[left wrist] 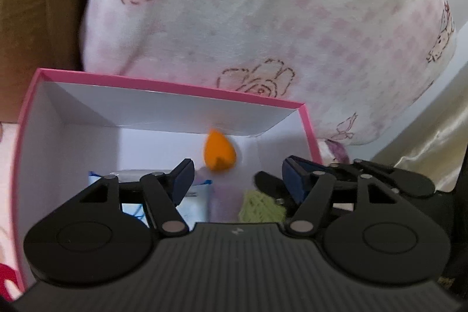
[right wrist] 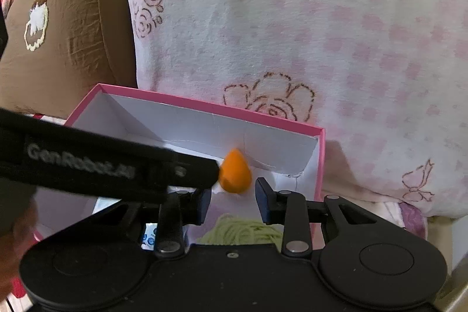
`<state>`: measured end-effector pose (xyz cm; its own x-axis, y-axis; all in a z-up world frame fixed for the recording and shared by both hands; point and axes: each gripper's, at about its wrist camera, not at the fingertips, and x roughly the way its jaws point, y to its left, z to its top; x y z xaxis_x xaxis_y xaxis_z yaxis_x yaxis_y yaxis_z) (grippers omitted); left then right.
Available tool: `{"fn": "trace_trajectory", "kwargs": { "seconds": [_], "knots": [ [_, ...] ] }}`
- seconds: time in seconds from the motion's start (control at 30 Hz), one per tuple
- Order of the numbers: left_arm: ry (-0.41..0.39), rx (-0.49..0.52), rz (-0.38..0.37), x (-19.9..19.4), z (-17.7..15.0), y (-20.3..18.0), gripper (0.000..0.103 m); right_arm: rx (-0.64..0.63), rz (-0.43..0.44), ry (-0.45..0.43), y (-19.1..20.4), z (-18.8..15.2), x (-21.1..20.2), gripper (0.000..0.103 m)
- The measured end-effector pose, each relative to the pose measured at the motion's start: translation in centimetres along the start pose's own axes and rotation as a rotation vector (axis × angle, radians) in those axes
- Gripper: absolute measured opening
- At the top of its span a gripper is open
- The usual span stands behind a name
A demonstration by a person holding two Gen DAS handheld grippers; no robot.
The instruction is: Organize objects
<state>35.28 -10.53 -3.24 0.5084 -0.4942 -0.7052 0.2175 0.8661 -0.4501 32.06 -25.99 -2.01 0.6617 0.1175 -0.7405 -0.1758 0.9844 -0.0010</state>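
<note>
While both tools point down into the same box, the left gripper (left wrist: 238,174) stands released, its blue pads wide apart with nothing between them. The right gripper (right wrist: 234,201) keeps a narrower gap between its pads, and that gap is empty too, so it grasps nothing.

Just beyond both sets of tips is an orange teardrop-shaped sponge (left wrist: 219,152), close to the far white wall inside the pink-rimmed box (left wrist: 175,85); whether it rests on something or is off the floor I cannot tell. In the right wrist view a black finger (right wrist: 190,168) of the left tool crosses the frame, its tip right beside the sponge (right wrist: 235,171).

Lower in the box lie a bundle of pale green yarn (right wrist: 242,230) and a blue-and-white packet (left wrist: 131,209).

Behind the box rises a white fleece with pink checks and rose drawings (left wrist: 292,19), and left of it a brown cushion (right wrist: 73,19).
</note>
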Motion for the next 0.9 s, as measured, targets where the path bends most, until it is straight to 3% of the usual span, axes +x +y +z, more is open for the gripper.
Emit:
{"fn": "trace_trajectory", "kwargs": {
  "seconds": [0.2,0.37,0.67,0.9],
  "knots": [
    [-0.013,0.119,0.036,-2.9,-1.5,-0.5,0.066,0.026,0.042,-0.035,0.1,-1.1,-3.1,0.04],
    [-0.007,0.103,0.022,-6.1,-3.1,0.8,0.07,0.051,0.062,-0.06,1.0,-2.4,-5.7,0.043],
    [-0.025,0.192,0.114,-12.2,-5.3,1.9,0.07,0.025,0.093,-0.126,2.9,-3.6,-10.9,0.048],
    [0.002,0.246,0.139,-16.0,-7.7,0.6,0.071,-0.005,0.094,-0.135,4.6,-4.6,-14.6,0.05]
  ]
}}
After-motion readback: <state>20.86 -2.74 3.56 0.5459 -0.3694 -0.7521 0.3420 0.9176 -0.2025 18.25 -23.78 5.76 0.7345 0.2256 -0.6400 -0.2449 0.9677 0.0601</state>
